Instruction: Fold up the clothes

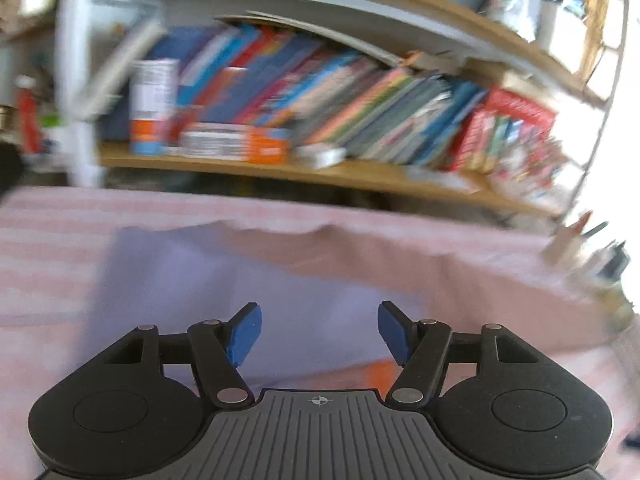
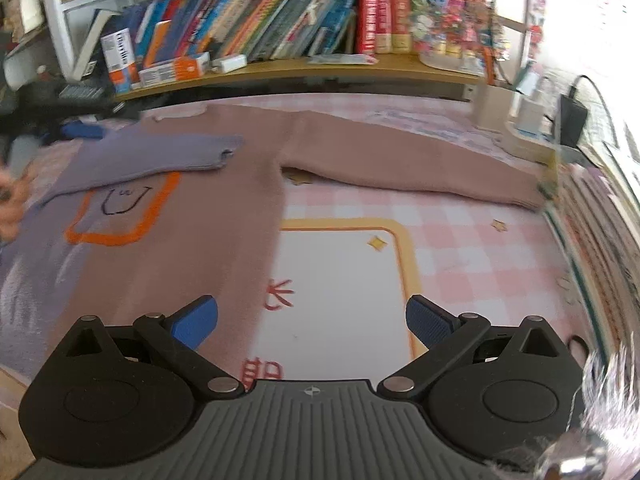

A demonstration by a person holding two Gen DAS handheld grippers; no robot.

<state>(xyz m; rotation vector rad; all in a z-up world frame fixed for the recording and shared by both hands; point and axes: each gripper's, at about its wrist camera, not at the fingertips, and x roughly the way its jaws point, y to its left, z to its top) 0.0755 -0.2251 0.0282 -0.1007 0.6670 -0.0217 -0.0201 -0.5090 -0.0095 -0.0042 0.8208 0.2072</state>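
Looking along the left gripper, the left wrist view is motion-blurred; the two blue-padded fingers stand apart with nothing between them, poised over the folded lilac sleeve of the mauve-and-lilac knitted sweater, which spreads ahead on the pink checked bed cover. An orange patch of the sweater's motif shows just inside the right finger. Behind, a wooden bookshelf carries a slanting row of colourful books. The right wrist view, sharper, shows the right gripper with jaws wide and empty, hovering over a white panel with yellow border printed on the cover, the sweater's right edge just beside its left finger. Only this view reveals the garment's layout: the lilac sleeve folded across the chest above an orange-outlined square motif, and the other mauve sleeve stretched out flat toward the right, well apart from the gripper. A hand appears, blurred, at the left edge, and a black adapter with cable sits at far right.
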